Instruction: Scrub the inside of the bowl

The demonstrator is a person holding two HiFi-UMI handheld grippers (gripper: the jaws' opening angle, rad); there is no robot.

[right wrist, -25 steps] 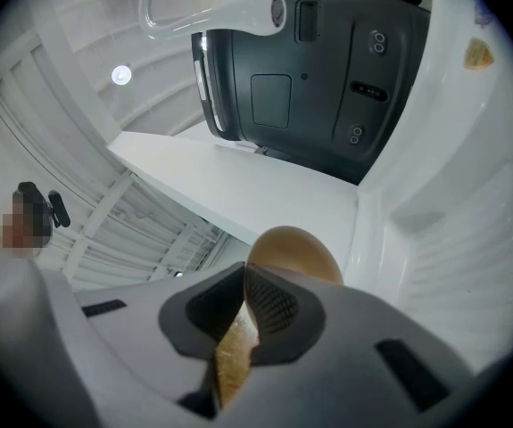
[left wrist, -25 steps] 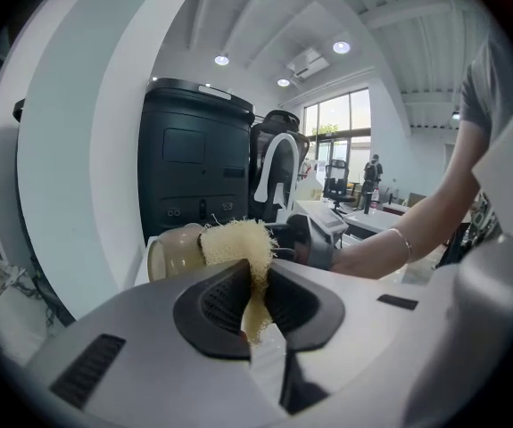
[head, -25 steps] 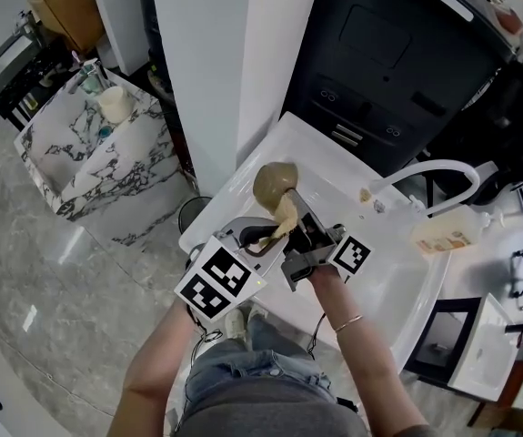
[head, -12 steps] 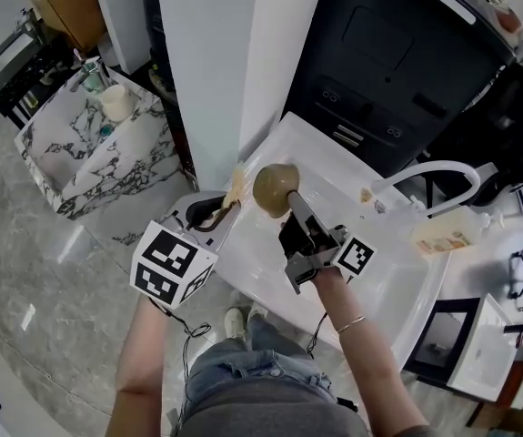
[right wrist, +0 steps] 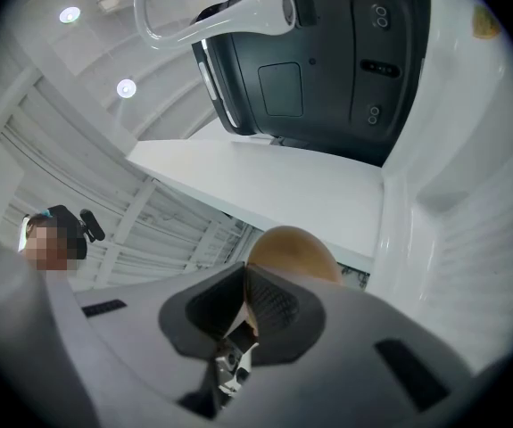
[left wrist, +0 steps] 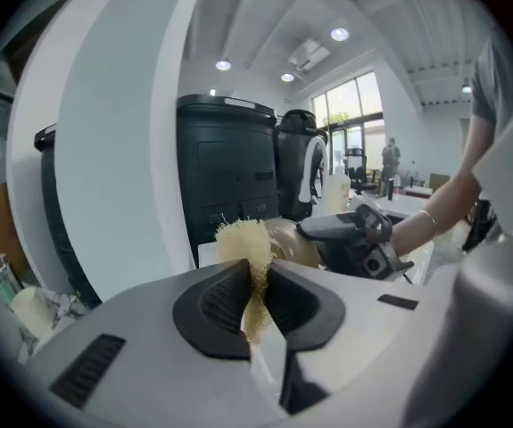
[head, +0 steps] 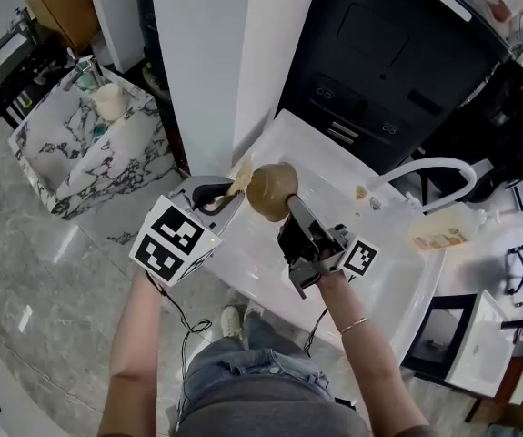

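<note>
- Progress: the left gripper (left wrist: 254,282) is clenched on a pale fibrous scrubber (left wrist: 245,243). The scrubber sits outside the bowl (head: 272,189), at its outer wall. The bowl's inside is not visible, so scrubbing is judged still to do.
- Position: the right gripper (right wrist: 243,303) grasps the bowl's rim and holds it above the white sink (head: 384,276) — just right of the scrubber.

A tall black cabinet (head: 397,62) stands against the far edge of a white desk (head: 334,167). Right of the cabinet's foot, a curved white faucet (head: 425,165) arches over the desk, with a small yellowish lump (head: 363,192) just beside its base and a labelled bottle (head: 443,235) lying nearer. Left of the cabinet rises a white pillar (head: 216,62); further left sits a marble-patterned basin (head: 88,162) holding a cream cup (head: 109,101)
</note>
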